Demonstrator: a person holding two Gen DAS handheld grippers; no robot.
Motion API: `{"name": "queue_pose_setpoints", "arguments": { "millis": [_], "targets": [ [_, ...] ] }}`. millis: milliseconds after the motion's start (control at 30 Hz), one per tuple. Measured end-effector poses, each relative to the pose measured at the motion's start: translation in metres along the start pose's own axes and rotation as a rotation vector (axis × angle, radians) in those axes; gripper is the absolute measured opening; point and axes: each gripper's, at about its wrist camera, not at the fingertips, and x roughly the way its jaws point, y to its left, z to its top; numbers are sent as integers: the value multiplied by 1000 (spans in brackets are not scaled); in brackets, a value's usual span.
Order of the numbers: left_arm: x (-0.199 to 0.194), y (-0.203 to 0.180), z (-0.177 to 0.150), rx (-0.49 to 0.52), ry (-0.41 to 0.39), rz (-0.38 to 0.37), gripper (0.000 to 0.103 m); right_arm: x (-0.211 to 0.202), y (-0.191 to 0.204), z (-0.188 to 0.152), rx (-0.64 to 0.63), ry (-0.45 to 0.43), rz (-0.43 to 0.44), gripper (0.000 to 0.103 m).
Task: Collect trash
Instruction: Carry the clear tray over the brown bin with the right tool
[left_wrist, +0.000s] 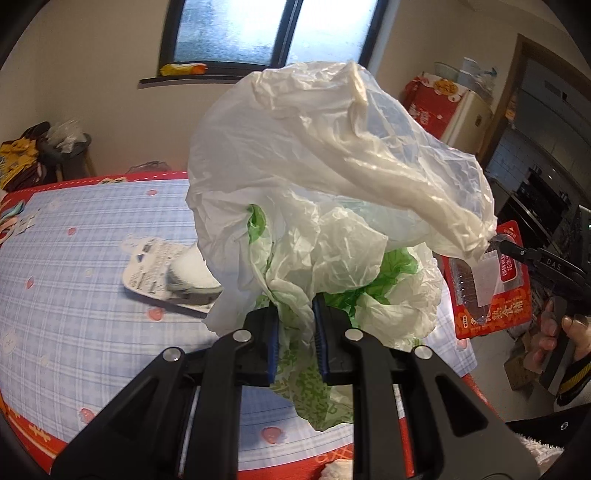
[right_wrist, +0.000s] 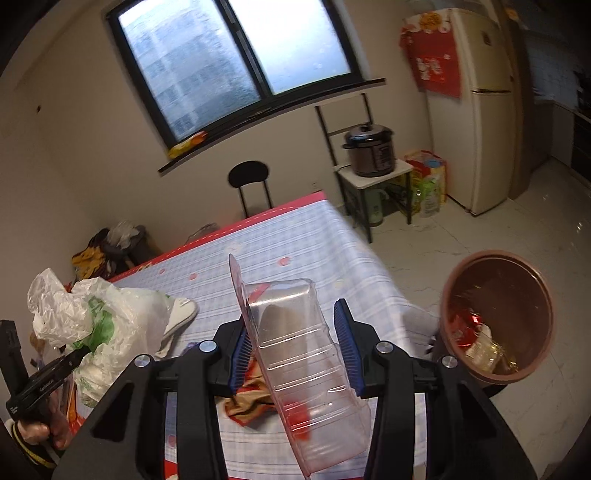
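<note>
Right wrist — clear tray (right_wrist: 303, 354) between tongs (right_wrist: 295, 347)

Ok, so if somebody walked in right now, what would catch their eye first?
Probably the crumpled white and green plastic bag, clamped in the left gripper and held up above the checked table. Next, the clear plastic tray held in the right gripper, with the brown trash bin on the floor just past the table's right edge.

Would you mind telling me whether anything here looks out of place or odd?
Mostly the clear tray in the right gripper: it sits tilted, touching only one finger, so the hold looks loose. A white shoe also lies on the table.
</note>
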Motion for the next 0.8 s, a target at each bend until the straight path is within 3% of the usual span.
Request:
{"name": "queue_pose_setpoints", "arguments": {
  "millis": [433, 667, 733, 800],
  "targets": [
    [22, -59, 0, 26, 8, -7, 19, -17, -163, 30, 120, -47, -276, 42],
    [25, -76, -6, 12, 22, 34, 19, 4, -213, 50, 161, -33, -355, 44],
    [25, -80, -8, 13, 28, 43, 19, 8, -222, 55, 178, -35, -358, 46],
    [27, -82, -6, 13, 32, 48, 19, 8, -226, 58, 179, -46, -355, 59]
  ]
}}
